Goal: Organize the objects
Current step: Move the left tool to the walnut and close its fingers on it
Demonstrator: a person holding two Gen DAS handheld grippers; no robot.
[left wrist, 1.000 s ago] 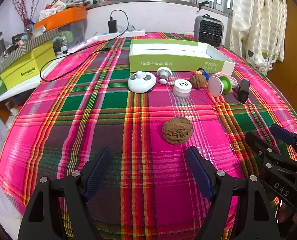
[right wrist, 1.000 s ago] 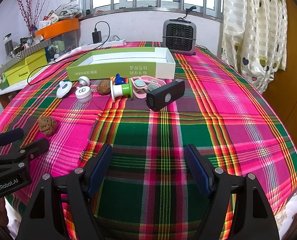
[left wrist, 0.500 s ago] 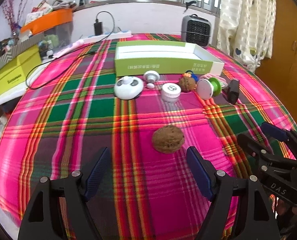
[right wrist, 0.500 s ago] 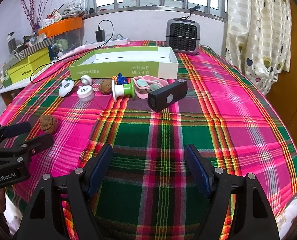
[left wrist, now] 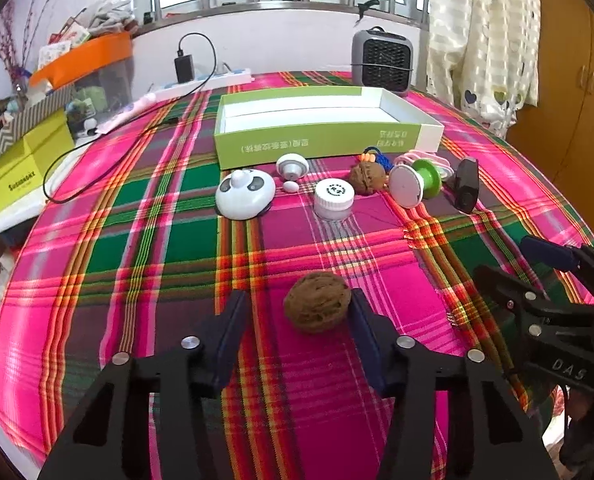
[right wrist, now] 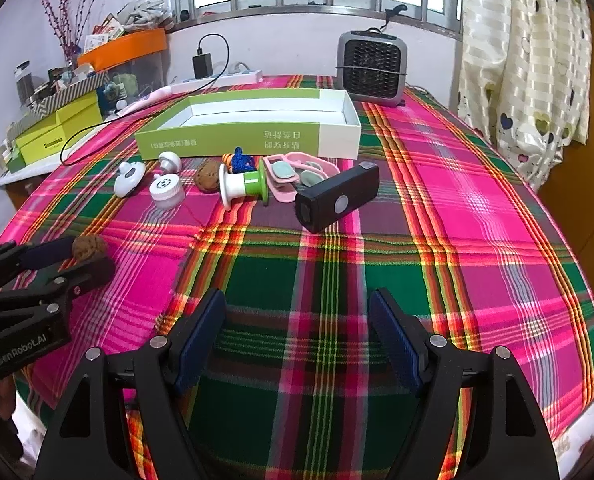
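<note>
A brown walnut [left wrist: 317, 307] lies on the plaid cloth between the fingers of my left gripper [left wrist: 299, 316]. The right pad touches it; a gap remains on the left, so the gripper is open around it. The walnut also shows in the right wrist view [right wrist: 89, 247]. My right gripper [right wrist: 298, 328] is open and empty over the cloth. An open green and white box [left wrist: 321, 128] stands behind a row of small items: a panda-shaped device [left wrist: 245, 198], a white jar [left wrist: 333, 200], a second walnut [left wrist: 368, 178], a green spool [left wrist: 415, 182], a black device [right wrist: 337, 198].
A grey fan heater [right wrist: 371, 66] stands at the back. A power strip and charger cable [left wrist: 201, 76] lie at the back left. Yellow boxes [left wrist: 17, 168] and an orange-lidded bin [left wrist: 85, 56] are on a shelf to the left. Pink cases [right wrist: 297, 174] lie by the spool.
My left gripper has moved forward so the walnut now sits between its fingers, and the fingers have narrowed. The right gripper has barely moved.
</note>
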